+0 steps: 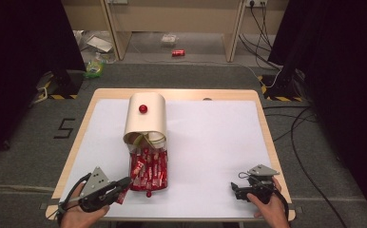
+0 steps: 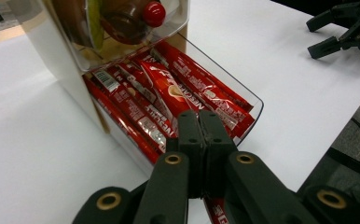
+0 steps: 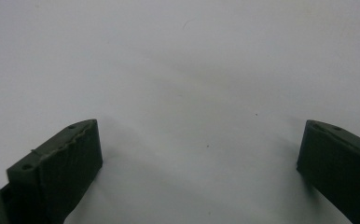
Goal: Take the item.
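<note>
A cream box (image 1: 146,121) with a red knob (image 1: 143,109) stands mid-table. Out of its near end reaches a clear drawer (image 2: 257,100) packed with several red sachets (image 2: 178,93). My left gripper (image 1: 126,183) sits at the drawer's near left corner, shut on one red sachet (image 2: 217,211) that pokes out under the jaws (image 1: 122,195); in the left gripper view its fingertips (image 2: 199,116) press together just in front of the drawer. My right gripper (image 1: 235,189) rests at the near right of the table, open over bare white sheet (image 3: 199,135), nothing between its jaws.
A white sheet (image 1: 210,137) covers the wooden table (image 1: 262,102). A small red knob (image 1: 148,194) marks the drawer's near end. My right gripper (image 2: 336,32) lies beyond the drawer in the left gripper view. On the floor behind are a red can (image 1: 178,52), litter and cables.
</note>
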`<state>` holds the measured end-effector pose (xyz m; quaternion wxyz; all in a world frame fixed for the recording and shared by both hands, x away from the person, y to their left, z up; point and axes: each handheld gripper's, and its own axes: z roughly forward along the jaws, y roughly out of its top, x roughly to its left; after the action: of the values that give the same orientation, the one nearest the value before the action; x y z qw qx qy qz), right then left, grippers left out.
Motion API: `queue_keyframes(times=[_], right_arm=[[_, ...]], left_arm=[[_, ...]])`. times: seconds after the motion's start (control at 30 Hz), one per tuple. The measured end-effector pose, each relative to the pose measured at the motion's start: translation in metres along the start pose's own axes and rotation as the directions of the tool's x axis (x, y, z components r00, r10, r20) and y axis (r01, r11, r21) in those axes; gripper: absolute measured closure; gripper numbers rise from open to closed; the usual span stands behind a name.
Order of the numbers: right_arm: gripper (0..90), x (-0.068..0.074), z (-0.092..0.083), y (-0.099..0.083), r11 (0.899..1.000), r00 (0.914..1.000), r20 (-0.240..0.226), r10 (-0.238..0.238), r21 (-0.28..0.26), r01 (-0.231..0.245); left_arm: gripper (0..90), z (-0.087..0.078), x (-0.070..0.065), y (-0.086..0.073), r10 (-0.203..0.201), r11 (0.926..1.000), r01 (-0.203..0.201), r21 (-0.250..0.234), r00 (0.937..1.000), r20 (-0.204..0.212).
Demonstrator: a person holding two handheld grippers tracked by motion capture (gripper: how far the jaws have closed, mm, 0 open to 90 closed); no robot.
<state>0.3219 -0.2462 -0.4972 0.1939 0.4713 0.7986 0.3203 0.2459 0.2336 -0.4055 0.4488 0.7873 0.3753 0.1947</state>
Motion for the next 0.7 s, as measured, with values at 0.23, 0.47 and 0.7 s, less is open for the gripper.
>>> queue_keyframes(times=[0.23,0.47,0.7], right_arm=[[0.4,0.0,0.0,0.0,1.0,1.0,0.0,0.001,0.002,-0.001],[0.3,0.0,0.0,0.0,1.0,1.0,0.0,0.0,0.0,0.0],[0.3,0.0,0.0,0.0,1.0,1.0,0.0,0.0,0.001,0.0]], left_arm=[[88.2,-0.013,0.006,-0.003,-0.016,0.9998,0.016,-0.016,0.9997,-0.019],[88.2,-0.023,0.015,-0.009,-0.043,0.9987,0.042,-0.028,0.9984,-0.036],[88.2,-0.034,0.025,-0.015,-0.063,0.9976,0.06,-0.034,0.9955,-0.071]])
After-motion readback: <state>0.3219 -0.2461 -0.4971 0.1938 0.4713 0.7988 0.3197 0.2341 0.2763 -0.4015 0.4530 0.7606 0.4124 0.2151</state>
